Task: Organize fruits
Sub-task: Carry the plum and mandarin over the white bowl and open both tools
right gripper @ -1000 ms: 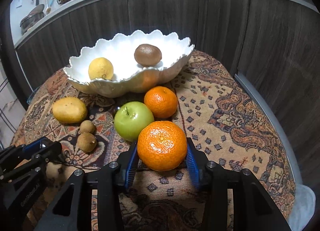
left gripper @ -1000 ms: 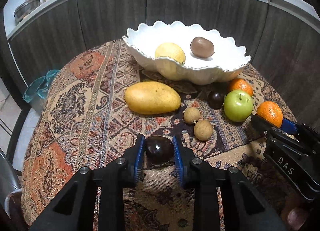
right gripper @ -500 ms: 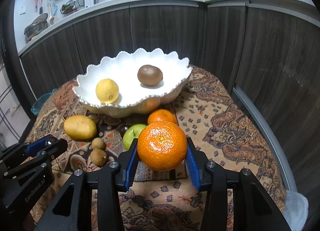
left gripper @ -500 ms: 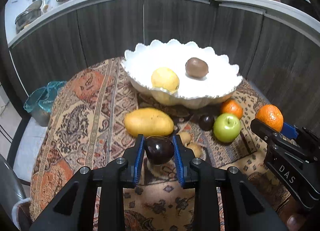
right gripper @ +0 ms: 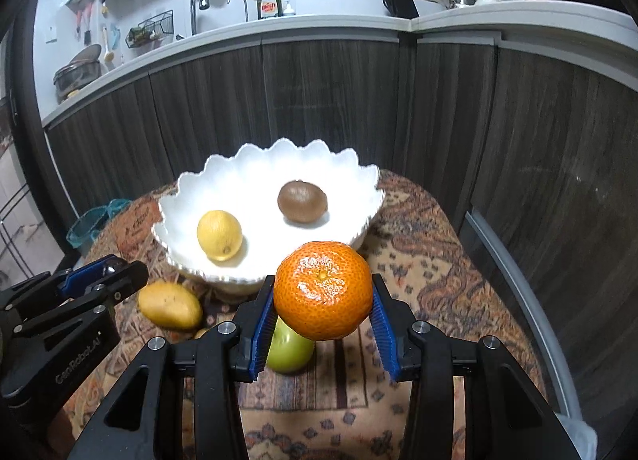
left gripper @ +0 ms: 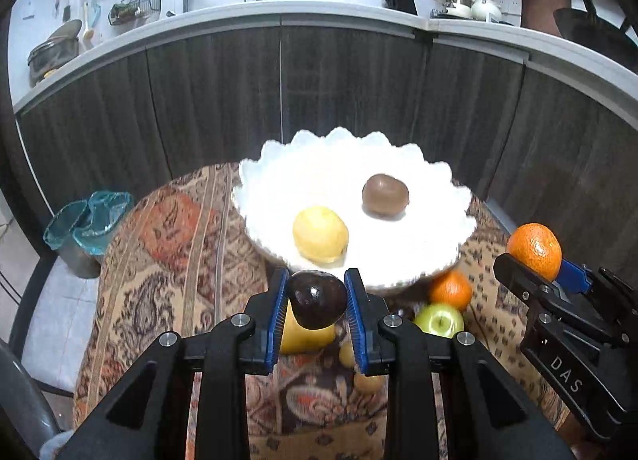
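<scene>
Left gripper (left gripper: 316, 306): clenching a dark plum (left gripper: 317, 299) above the cloth, just short of the bowl's near rim.
Right gripper (right gripper: 323, 314): gripping a tangerine (right gripper: 323, 291) in the air before the white bowl (right gripper: 223, 274).
Bowl contents: a lemon (right gripper: 219, 229) and a kiwi (right gripper: 302, 201) are sitting inside.
Risk: both loads are converging on one bowl; the grippers could be bumping each other, or a dropped fruit rolling into the lemon.

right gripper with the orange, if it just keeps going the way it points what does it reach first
Most likely the near scalloped rim of the white bowl, straight ahead of the right gripper and its orange. Depth is unclear, so it might clear the rim.
</scene>
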A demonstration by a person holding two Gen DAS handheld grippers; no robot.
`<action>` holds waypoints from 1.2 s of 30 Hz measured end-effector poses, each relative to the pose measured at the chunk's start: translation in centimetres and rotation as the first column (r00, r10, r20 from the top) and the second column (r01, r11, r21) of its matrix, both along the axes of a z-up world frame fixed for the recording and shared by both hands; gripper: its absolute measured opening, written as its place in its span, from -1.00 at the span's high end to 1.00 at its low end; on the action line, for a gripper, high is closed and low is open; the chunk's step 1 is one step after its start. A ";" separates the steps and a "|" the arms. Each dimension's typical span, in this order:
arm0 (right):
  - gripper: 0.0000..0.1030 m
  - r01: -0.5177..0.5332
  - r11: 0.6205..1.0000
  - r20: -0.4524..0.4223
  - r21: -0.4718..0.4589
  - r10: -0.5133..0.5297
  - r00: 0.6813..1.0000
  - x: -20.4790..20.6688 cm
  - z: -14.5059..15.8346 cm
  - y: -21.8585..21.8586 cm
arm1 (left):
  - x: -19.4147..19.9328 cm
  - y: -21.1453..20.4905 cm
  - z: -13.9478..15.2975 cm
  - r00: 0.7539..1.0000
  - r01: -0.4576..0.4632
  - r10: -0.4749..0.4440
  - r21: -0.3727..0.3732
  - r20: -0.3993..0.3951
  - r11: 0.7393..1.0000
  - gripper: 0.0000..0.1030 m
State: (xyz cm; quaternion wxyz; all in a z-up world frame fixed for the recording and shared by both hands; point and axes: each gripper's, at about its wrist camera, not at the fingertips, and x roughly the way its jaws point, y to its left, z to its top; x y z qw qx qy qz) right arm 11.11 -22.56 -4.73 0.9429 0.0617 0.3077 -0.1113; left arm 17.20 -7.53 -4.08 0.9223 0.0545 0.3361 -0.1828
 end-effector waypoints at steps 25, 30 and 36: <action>0.13 -0.003 1.000 0.019 -0.024 0.003 1.000 9.8 1.3 -2.4 | 9.9 -2.3 -0.2 0.999 -0.035 0.035 0.017 0.020 0.999 0.45; 0.13 -0.011 1.000 -0.009 -0.013 0.011 1.000 10.8 0.0 -2.2 | 10.6 -2.3 -1.6 0.999 -0.033 0.034 0.025 -0.006 0.999 0.44; 0.13 -0.012 1.000 -0.038 0.004 0.012 0.999 11.2 -1.2 -2.2 | 10.9 -2.4 -2.0 1.000 -0.025 0.025 0.031 -0.010 0.999 0.43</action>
